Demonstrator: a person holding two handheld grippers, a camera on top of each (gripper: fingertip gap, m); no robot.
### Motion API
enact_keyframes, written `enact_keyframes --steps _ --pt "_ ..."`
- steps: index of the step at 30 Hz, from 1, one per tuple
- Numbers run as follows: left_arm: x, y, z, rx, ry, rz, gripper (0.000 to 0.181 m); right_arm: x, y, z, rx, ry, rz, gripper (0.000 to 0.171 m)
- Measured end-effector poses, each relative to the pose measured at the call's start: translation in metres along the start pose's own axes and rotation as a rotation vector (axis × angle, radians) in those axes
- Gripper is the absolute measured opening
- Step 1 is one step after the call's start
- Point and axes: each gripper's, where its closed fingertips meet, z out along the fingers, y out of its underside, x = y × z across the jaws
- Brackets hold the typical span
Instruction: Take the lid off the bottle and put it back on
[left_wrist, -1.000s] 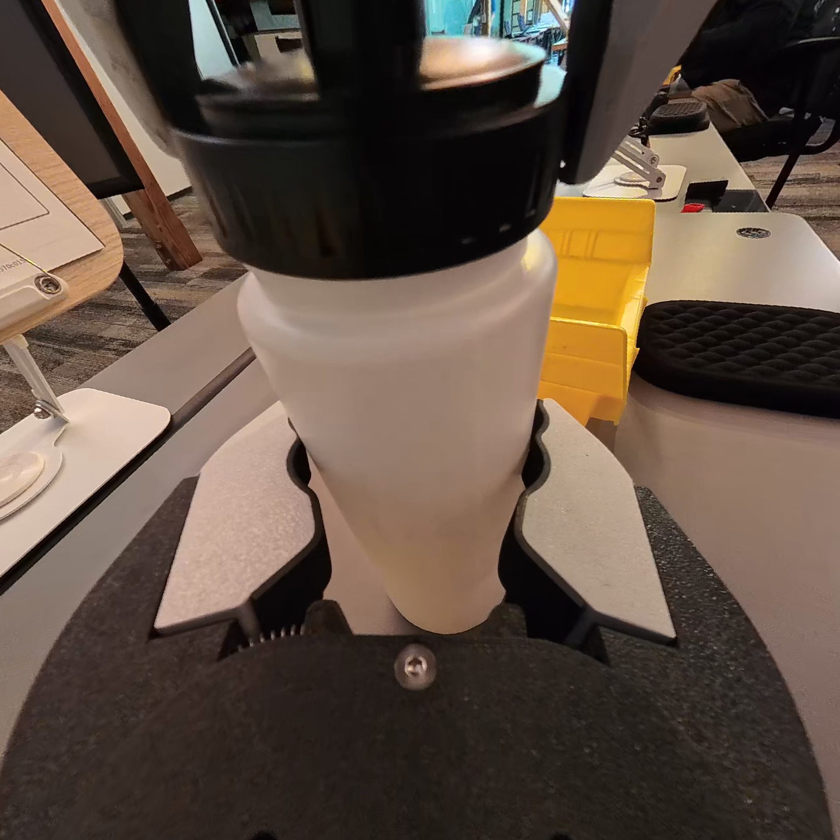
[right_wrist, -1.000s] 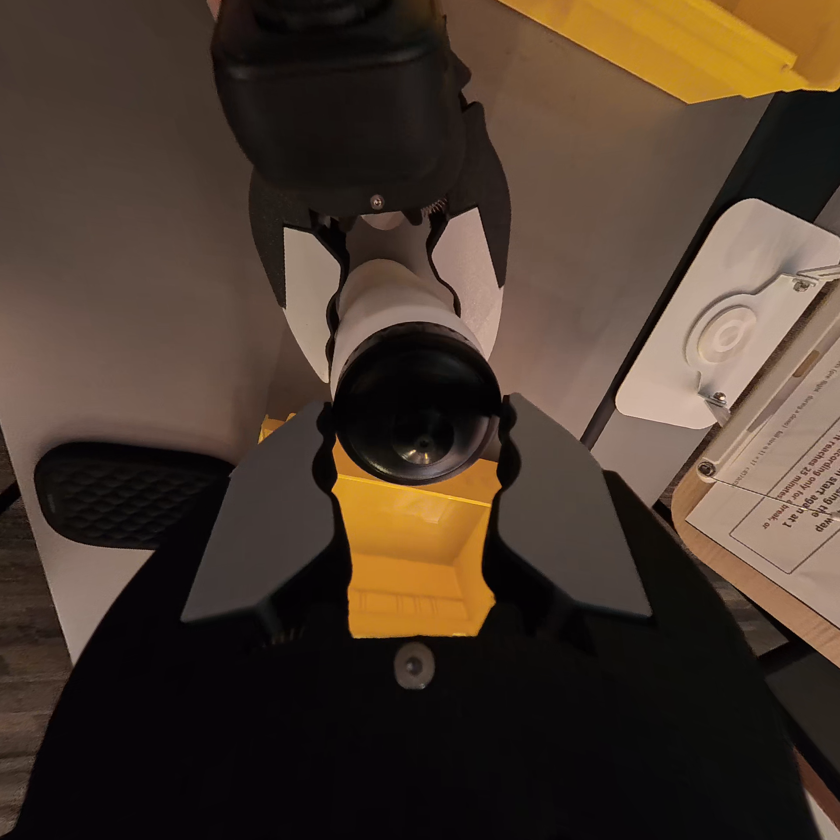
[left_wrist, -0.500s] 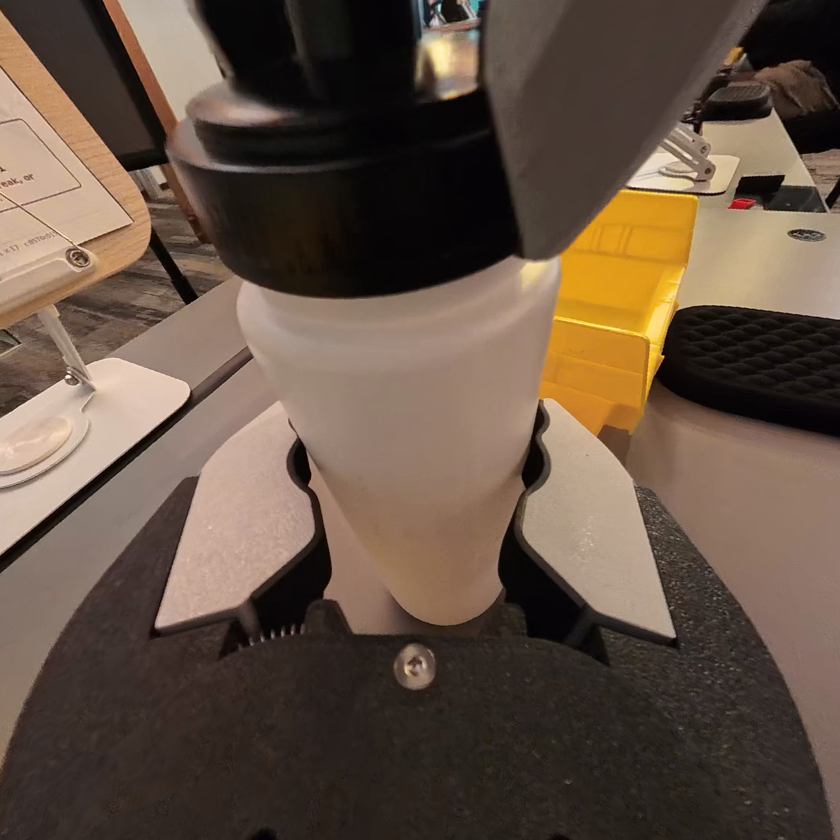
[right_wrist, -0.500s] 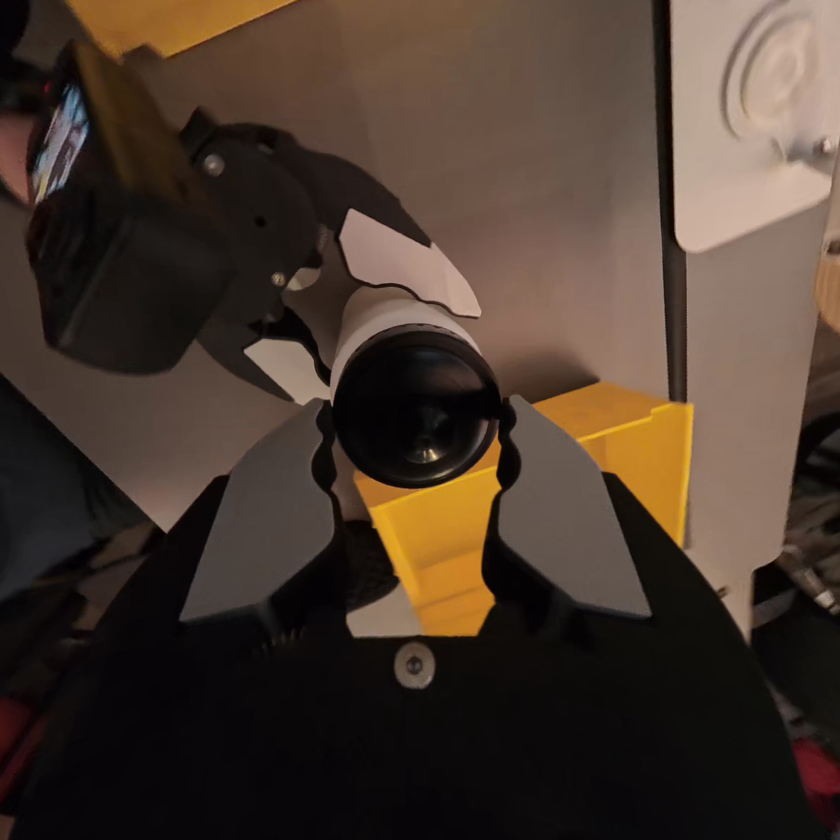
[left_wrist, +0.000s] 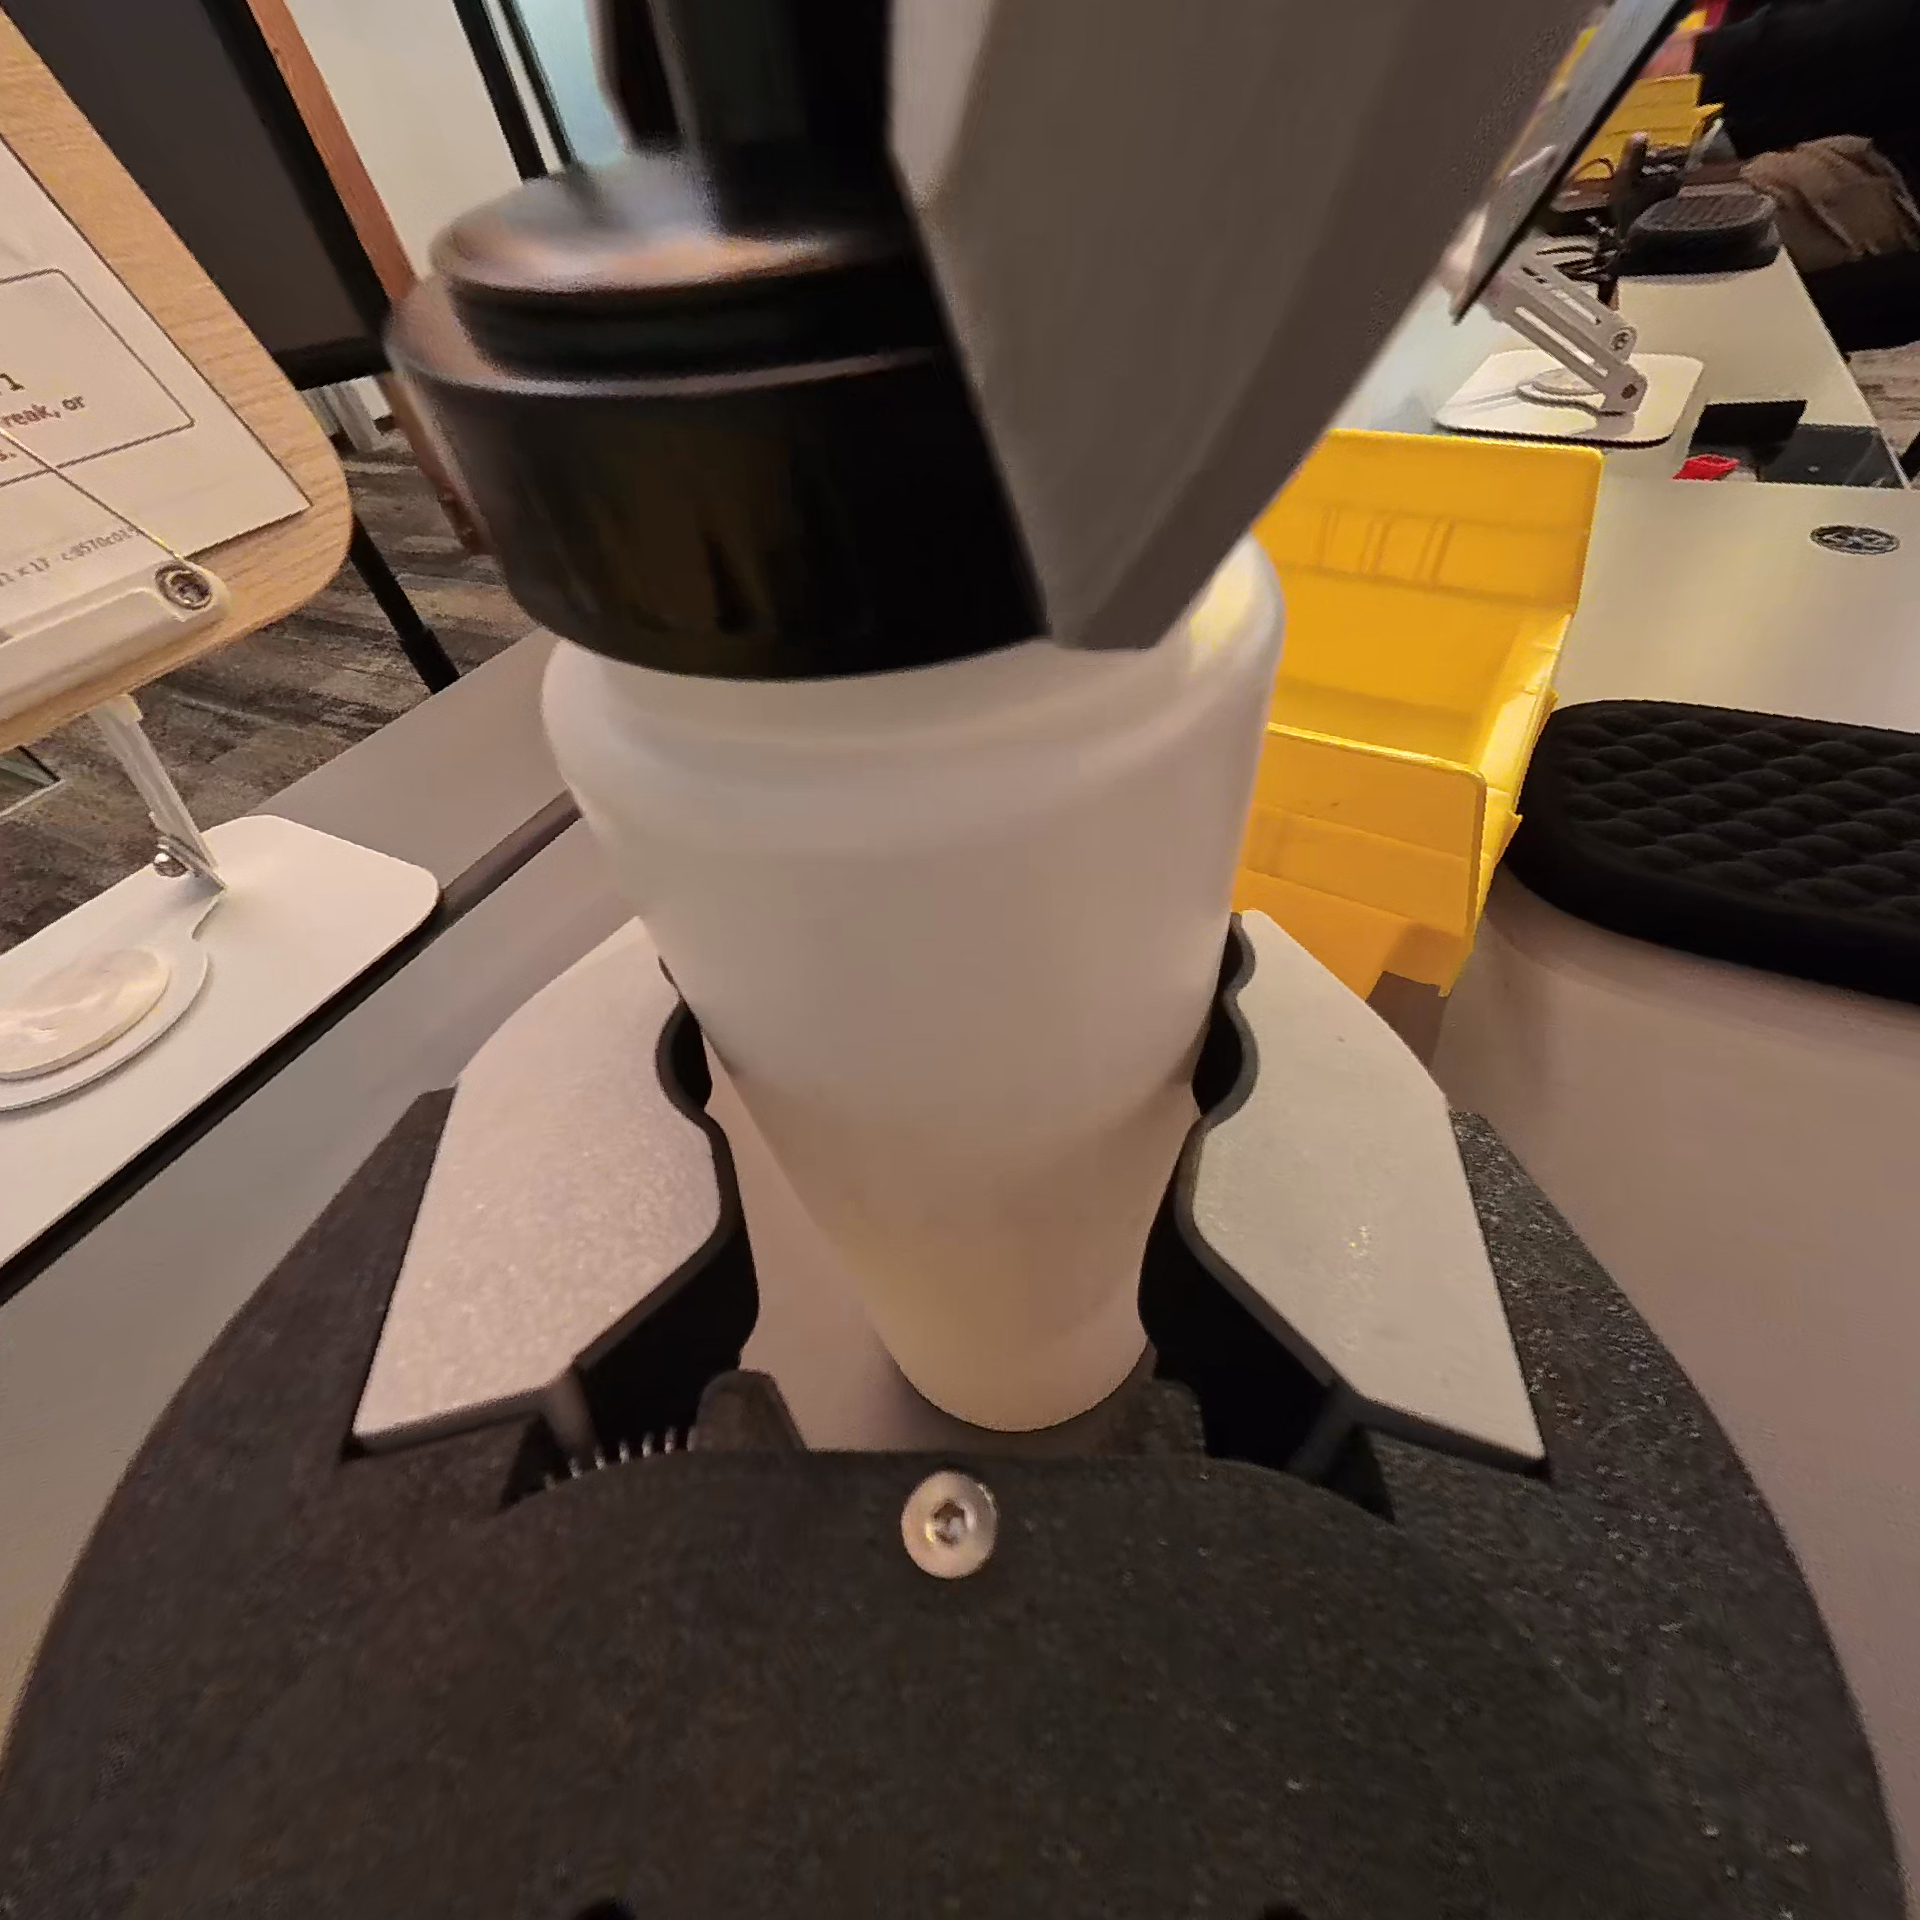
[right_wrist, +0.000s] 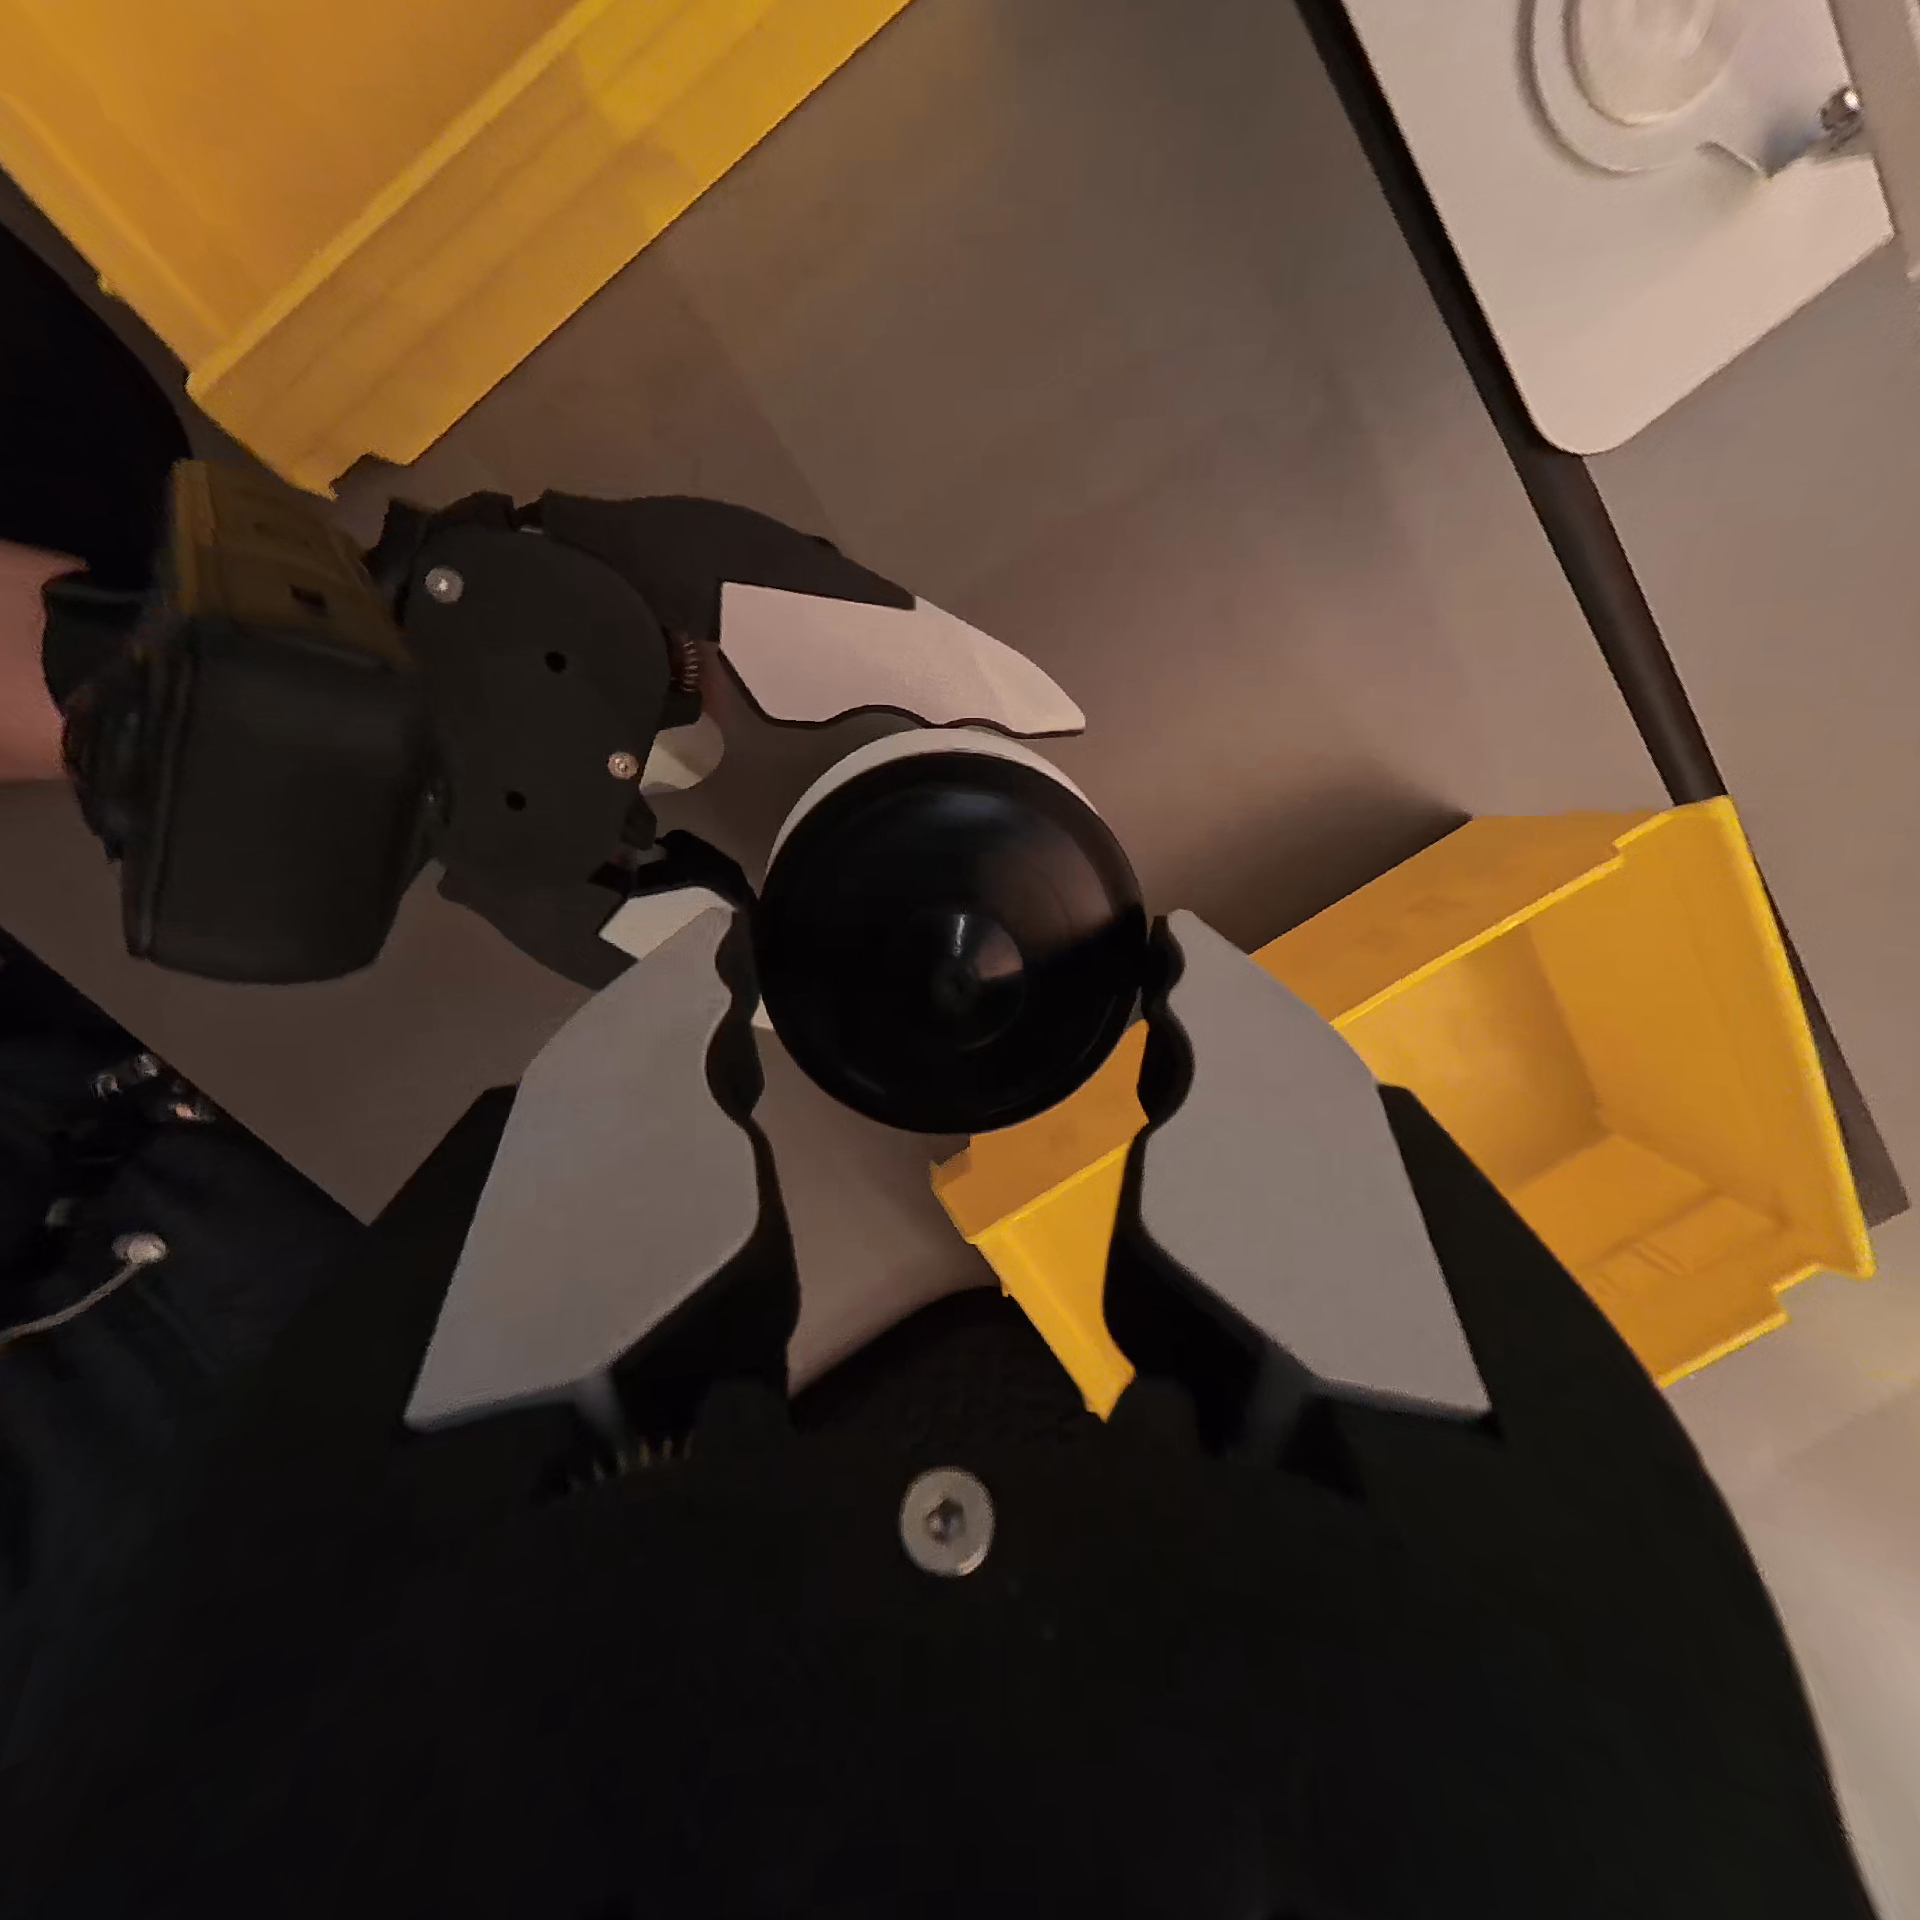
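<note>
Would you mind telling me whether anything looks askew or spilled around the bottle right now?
Nothing stands out. The white bottle stands upright in the left gripper, the black lid sits level between the right gripper's jaws, and nothing is spilled.

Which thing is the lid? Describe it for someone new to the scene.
Start at the grey table and find the white bottle that the left gripper clamps low on its body. The lid is the round black cap on the bottle's top, pinched by the right gripper. Its neighbours are yellow bins.
</note>
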Motion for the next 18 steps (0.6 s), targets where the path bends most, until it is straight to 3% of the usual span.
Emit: enact_keyframes --steps 6,11,18 --pt "0.009 -0.002 -0.001 0.030 0.079 0.041 0.093 -0.005 0.008 -0.002 -0.018 -0.108 -0.347 0.073" --pt "0.014 -0.002 -0.001 0.033 0.124 0.014 0.092 -0.010 0.007 -0.004 0.153 -0.255 -0.557 0.073" --pt "0.025 -0.009 -0.006 -0.003 0.292 -0.212 0.092 0.002 -0.004 -0.006 0.243 -0.460 -0.298 0.073"
